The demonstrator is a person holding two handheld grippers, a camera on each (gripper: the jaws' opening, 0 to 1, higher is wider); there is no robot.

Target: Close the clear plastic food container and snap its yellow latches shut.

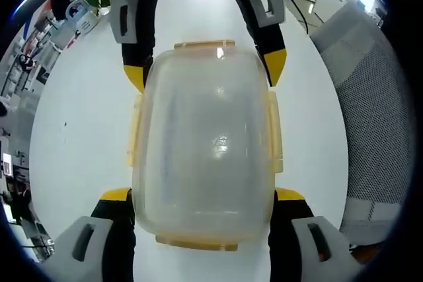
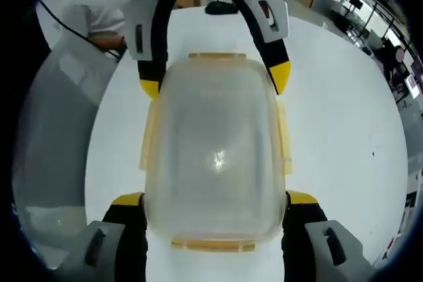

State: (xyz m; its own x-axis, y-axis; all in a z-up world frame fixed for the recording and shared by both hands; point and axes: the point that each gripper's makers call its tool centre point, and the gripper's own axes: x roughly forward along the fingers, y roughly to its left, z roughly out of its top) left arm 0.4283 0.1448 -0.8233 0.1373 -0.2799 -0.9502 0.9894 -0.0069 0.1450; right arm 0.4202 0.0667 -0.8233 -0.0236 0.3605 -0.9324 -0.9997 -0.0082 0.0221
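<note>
A clear plastic container (image 1: 205,137) with its lid on lies on the white table (image 1: 79,143), held between both grippers from opposite ends. Yellow latches run along its long sides (image 1: 134,130) and its ends (image 1: 197,243); whether they are snapped down I cannot tell. My left gripper (image 1: 203,196) straddles the near end, its yellow-tipped jaws pressed against both sides. The right gripper (image 1: 205,70) clasps the far end. In the right gripper view the same container (image 2: 215,156) sits between my right gripper (image 2: 215,199) and the left gripper (image 2: 215,77) opposite.
A grey mesh chair (image 1: 370,97) stands beside the table, also the grey chair (image 2: 53,137) in the right gripper view. Cluttered shelves (image 1: 59,24) lie beyond the table. A person in white (image 2: 99,18) stands at the table's far side, near a dark object (image 2: 221,8).
</note>
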